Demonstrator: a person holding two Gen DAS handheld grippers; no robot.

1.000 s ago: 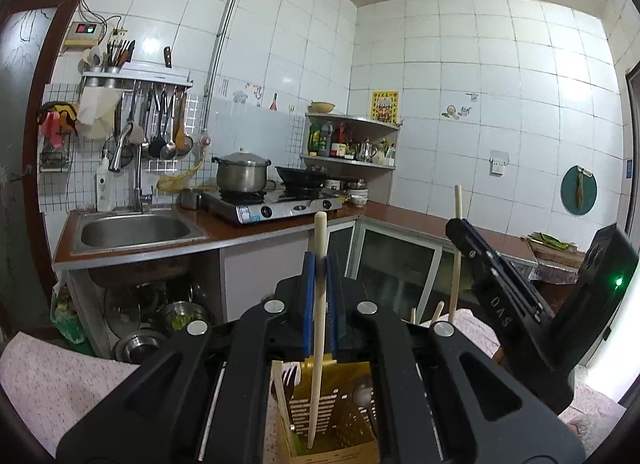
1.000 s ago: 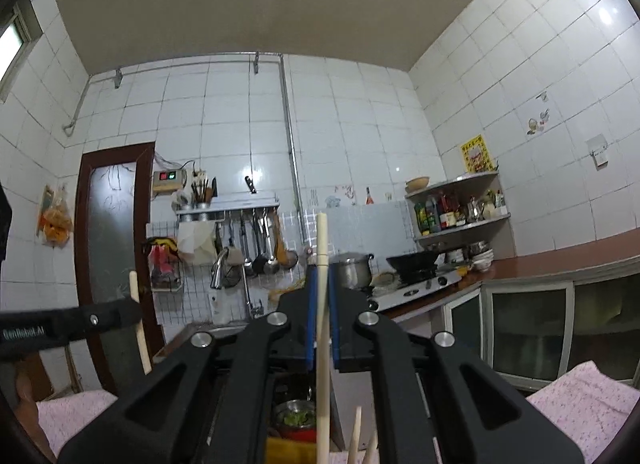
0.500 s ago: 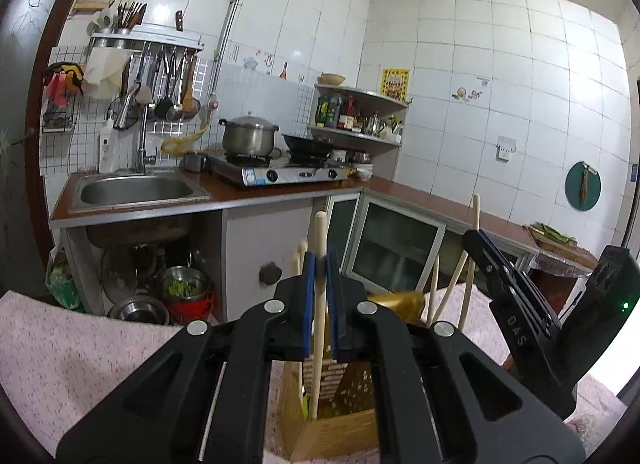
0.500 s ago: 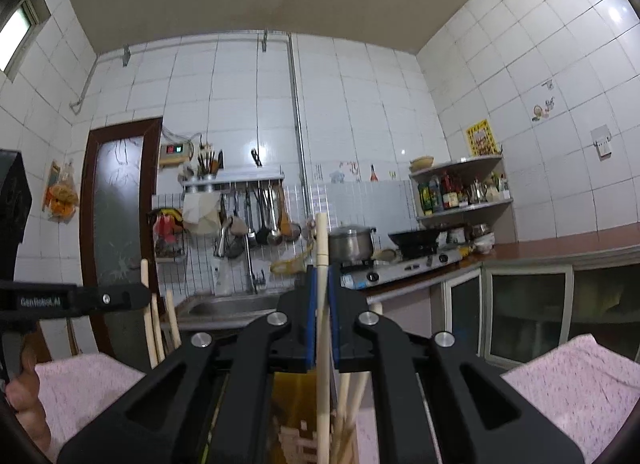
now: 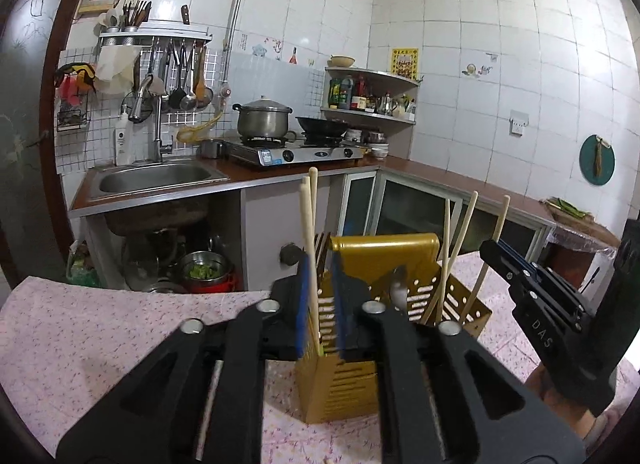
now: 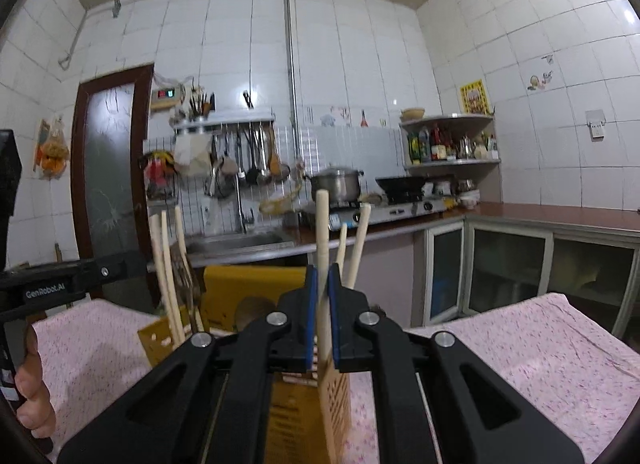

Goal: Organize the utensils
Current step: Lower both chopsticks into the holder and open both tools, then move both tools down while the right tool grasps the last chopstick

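- Left wrist view: left gripper (image 5: 320,304) at lower centre, fingers apart; blue pads stand on either side of a pale chopstick (image 5: 309,248) with a visible gap on the right pad's side.
- That chopstick stands near-upright in the left compartment of the yellow slotted utensil holder (image 5: 384,260), which sits at centre frame on the bench (image 5: 100,336) with its pink flowered cloth.
- Three more chopsticks (image 5: 460,248) lean rightward in the holder's right compartment, centre right.
- Right gripper (image 5: 532,284) enters from the right edge, just beside those leaning sticks; cannot tell from here whether it touches them.
- Right wrist view: right gripper (image 6: 323,312) at lower centre, fingers parted, a chopstick (image 6: 322,240) upright between the pads with narrow gaps either side.
- Its lower end runs down into the holder (image 6: 256,288), centre frame.
- Two further sticks (image 6: 358,252) lean just right of it; a cluster stands at left.
- Left gripper (image 6: 68,280) shows at left edge.
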